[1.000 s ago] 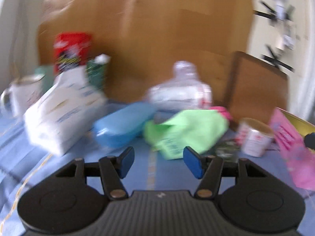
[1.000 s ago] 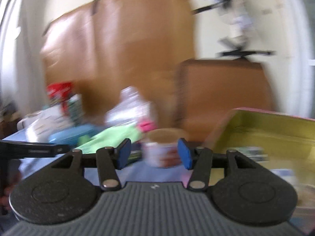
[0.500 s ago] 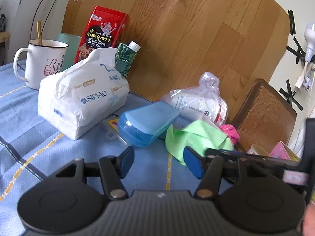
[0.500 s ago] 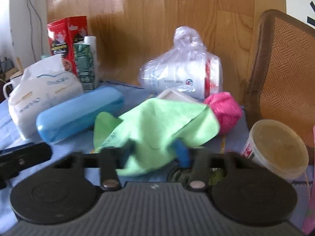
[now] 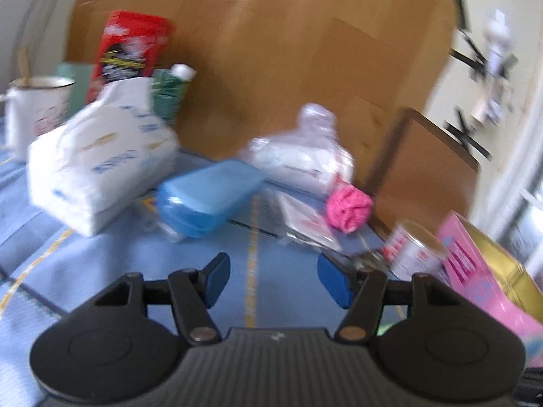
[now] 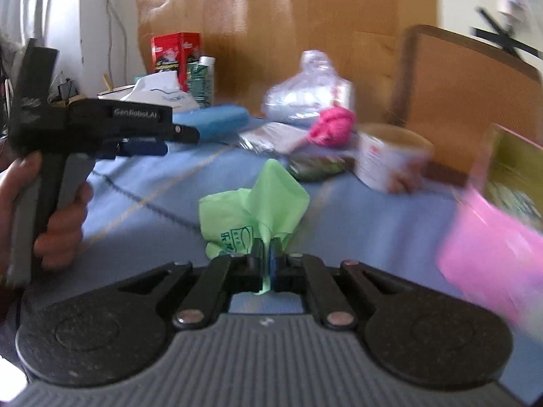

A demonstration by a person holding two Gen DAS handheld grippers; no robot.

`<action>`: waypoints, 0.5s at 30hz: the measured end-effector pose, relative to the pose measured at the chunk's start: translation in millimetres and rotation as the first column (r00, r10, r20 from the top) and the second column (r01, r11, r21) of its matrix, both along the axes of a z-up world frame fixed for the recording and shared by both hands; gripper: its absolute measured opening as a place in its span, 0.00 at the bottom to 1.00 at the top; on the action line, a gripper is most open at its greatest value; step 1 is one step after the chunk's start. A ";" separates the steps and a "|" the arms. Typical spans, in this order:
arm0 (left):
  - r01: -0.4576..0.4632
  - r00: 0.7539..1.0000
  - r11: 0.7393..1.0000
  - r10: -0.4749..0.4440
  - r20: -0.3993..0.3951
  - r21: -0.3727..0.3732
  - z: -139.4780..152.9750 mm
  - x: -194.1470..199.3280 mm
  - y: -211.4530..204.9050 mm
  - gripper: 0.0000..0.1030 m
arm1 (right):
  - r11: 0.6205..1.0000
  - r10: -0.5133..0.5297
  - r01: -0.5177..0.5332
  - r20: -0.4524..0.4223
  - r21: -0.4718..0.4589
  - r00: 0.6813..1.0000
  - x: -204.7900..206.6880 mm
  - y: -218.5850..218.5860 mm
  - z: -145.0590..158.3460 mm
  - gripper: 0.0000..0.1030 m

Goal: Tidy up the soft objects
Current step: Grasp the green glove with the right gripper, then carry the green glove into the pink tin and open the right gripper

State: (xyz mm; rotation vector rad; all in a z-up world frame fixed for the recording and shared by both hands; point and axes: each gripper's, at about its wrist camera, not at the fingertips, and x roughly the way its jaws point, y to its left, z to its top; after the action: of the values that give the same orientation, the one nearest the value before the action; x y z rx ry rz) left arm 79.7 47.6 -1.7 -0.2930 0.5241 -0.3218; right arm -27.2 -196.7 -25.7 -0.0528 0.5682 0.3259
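My right gripper [image 6: 268,264] is shut on a corner of the green cloth [image 6: 253,208], which hangs bunched in front of it over the blue tablecloth [image 6: 373,217]. A pink knitted ball [image 6: 331,125] [image 5: 349,208] lies further back beside a bagged white roll [image 5: 298,156] [image 6: 305,93]. My left gripper [image 5: 271,279] is open with nothing between its blue pads; it hovers over the tablecloth [image 5: 118,264] short of a blue case [image 5: 207,196]. In the right wrist view the left gripper [image 6: 149,142] appears at the left, held by a hand [image 6: 57,217].
A white tissue pack [image 5: 98,166], a mug [image 5: 37,108], a red tin [image 5: 130,47] and a green carton [image 5: 168,91] stand at the back left. A paper cup [image 6: 387,156] [image 5: 412,252], a pink-and-gold box [image 5: 485,271] [image 6: 502,203] and a chair back [image 6: 468,101] are to the right.
The right gripper closed on the green cloth and drew it back from the pile toward the near side, which uncovered the pink ball. The left gripper's view swung a little and blurred.
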 end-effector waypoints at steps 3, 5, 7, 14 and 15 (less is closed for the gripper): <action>0.115 0.993 0.993 -0.115 -0.031 -0.004 0.0 -5.6 -14.3 0.57 | 0.997 -0.075 0.075 -0.013 0.022 0.997 -21.8 -24.4 -4.6 0.11; 0.167 0.984 0.985 -0.170 -0.059 -0.054 1.3 -17.3 -22.2 0.57 | 0.993 -0.091 0.093 -0.041 0.072 0.995 -29.4 -38.9 -6.5 0.30; 0.221 0.968 0.970 -0.231 -0.098 -0.106 2.6 -28.7 -31.4 0.57 | 0.990 -0.101 0.103 -0.031 0.096 0.994 -33.0 -43.8 -5.7 0.55; 0.360 0.899 0.930 -0.367 -0.238 -0.071 4.0 -49.6 -89.5 0.54 | 0.997 -0.004 0.003 0.019 0.077 1.000 -24.7 -20.8 -6.6 0.59; 0.370 0.890 0.926 -0.376 -0.256 -0.075 0.2 -47.8 -96.1 0.50 | 0.997 0.017 -0.018 0.005 0.071 1.000 -19.9 -16.5 -10.6 0.52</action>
State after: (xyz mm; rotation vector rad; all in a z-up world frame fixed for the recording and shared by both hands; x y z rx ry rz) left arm 31.9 -48.5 -1.5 -0.2585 0.8469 -0.6701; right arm -47.1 -213.2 -36.3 0.0101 0.5513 0.3629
